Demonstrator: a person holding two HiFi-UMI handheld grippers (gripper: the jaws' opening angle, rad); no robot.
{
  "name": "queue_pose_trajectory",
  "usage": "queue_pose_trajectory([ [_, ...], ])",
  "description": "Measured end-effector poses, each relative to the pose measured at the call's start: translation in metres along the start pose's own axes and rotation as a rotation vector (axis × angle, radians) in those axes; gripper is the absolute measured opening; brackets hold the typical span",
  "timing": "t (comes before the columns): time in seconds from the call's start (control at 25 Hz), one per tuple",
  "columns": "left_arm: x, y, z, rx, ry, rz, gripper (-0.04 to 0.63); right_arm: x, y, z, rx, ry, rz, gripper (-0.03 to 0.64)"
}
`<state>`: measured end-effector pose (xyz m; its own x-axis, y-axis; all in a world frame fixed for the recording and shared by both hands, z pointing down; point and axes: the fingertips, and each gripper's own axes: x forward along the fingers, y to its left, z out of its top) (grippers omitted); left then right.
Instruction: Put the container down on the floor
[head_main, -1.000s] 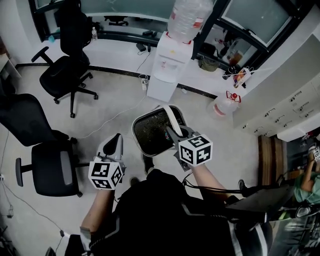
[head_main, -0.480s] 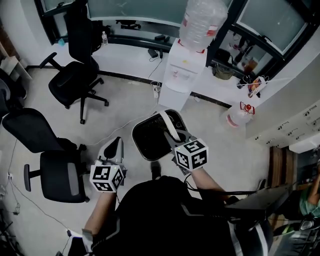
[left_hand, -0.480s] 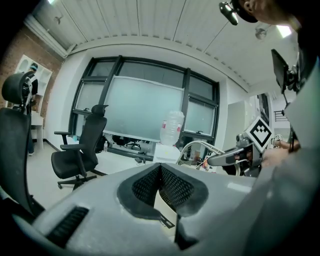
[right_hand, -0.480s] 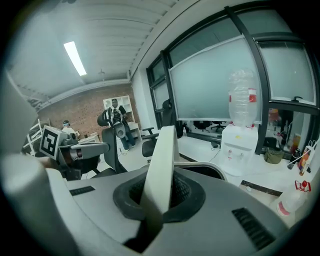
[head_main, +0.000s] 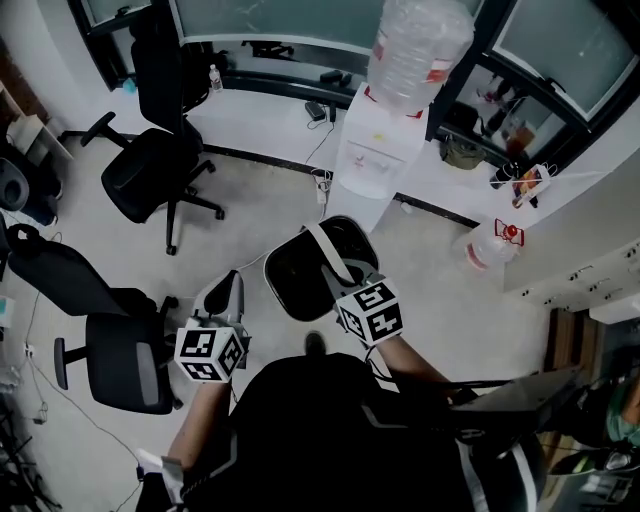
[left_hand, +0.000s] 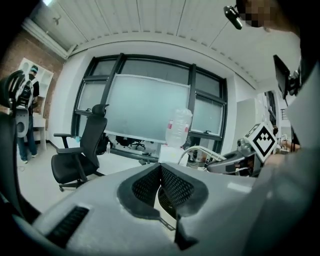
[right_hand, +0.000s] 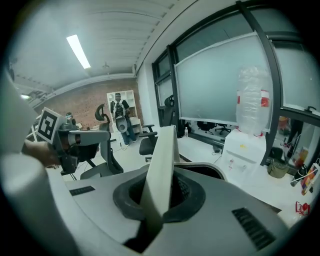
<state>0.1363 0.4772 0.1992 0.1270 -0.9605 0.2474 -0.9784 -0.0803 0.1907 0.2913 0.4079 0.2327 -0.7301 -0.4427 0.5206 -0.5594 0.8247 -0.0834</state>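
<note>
**Office floor (head_main: 250, 205) below, container (head_main: 300, 282) held by its handle**

Pale flooring spread out under the person, with a water dispenser (head_main: 375, 165) by the windows and a black office chair (head_main: 150, 175) off to the left. The container (a dark bin with a pale rim) appeared to hang above the floor just in front of the person's body, near the dispenser and not yet set down.

The step in hand looked to be the lowering. It would go best straight down over bare floor, clear of the dispenser. The container should stay level until its base sat flat, and only then should the grip be let go.

The right gripper (head_main: 345, 272) had its jaws clamped tight on the white handle (right_hand: 162, 170), which ran up between the pads. The left gripper (head_main: 225, 290) was off to the side, apart from the container. Its jaws were pressed together with nothing between them.
</note>
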Motion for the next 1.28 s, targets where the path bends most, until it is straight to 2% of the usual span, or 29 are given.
queue_pose_trajectory([
  [0.16, 0.029, 0.001, 0.002, 0.034, 0.018, 0.031, 0.008, 0.015, -0.025, 0.007, 0.01, -0.004, 0.031, 0.008],
  [0.64, 0.075, 0.008, 0.012, 0.049, 0.024, 0.095, 0.008, 0.053, -0.068, 0.025, -0.003, -0.011, 0.104, 0.008],
  [0.84, 0.092, 0.007, 0.016, 0.085, 0.006, 0.05, 0.008, 0.07, -0.079, 0.033, 0.016, -0.009, 0.101, 0.008],
  [1.04, 0.113, 0.04, 0.023, 0.092, -0.022, 0.069, 0.008, 0.097, -0.087, 0.04, 0.024, 0.01, 0.079, 0.008],
  [1.28, 0.153, 0.09, 0.037, 0.072, -0.005, 0.009, 0.008, 0.139, -0.091, 0.064, 0.025, 0.018, 0.056, 0.008],
])
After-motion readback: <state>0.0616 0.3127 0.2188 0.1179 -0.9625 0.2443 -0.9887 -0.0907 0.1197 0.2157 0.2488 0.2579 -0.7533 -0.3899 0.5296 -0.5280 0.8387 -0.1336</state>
